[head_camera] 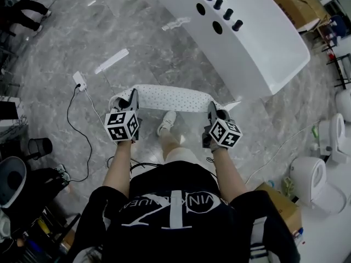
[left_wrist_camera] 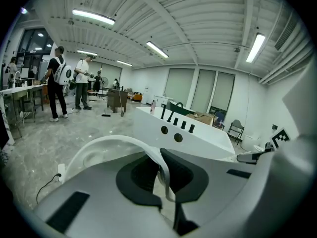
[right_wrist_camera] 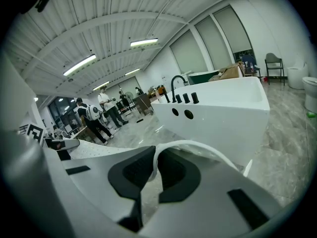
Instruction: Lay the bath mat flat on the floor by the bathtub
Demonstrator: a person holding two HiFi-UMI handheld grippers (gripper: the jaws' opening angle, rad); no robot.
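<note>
A white bath mat (head_camera: 173,98) with small dots hangs stretched between my two grippers above the grey floor. My left gripper (head_camera: 132,101) is shut on the mat's left edge (left_wrist_camera: 161,167), which folds between its dark pads. My right gripper (head_camera: 213,112) is shut on the mat's right edge (right_wrist_camera: 153,165). The white bathtub (head_camera: 247,34) with black taps stands ahead and to the right, seen as the bathtub (left_wrist_camera: 188,133) in the left gripper view and the bathtub (right_wrist_camera: 218,118) in the right gripper view.
A power strip (head_camera: 80,81) with a black cable lies on the floor at the left. White toilets (head_camera: 321,177) stand at the right, and a cardboard box (head_camera: 296,4) sits behind the tub. People (left_wrist_camera: 62,83) stand far off. My shoe (head_camera: 166,123) is under the mat.
</note>
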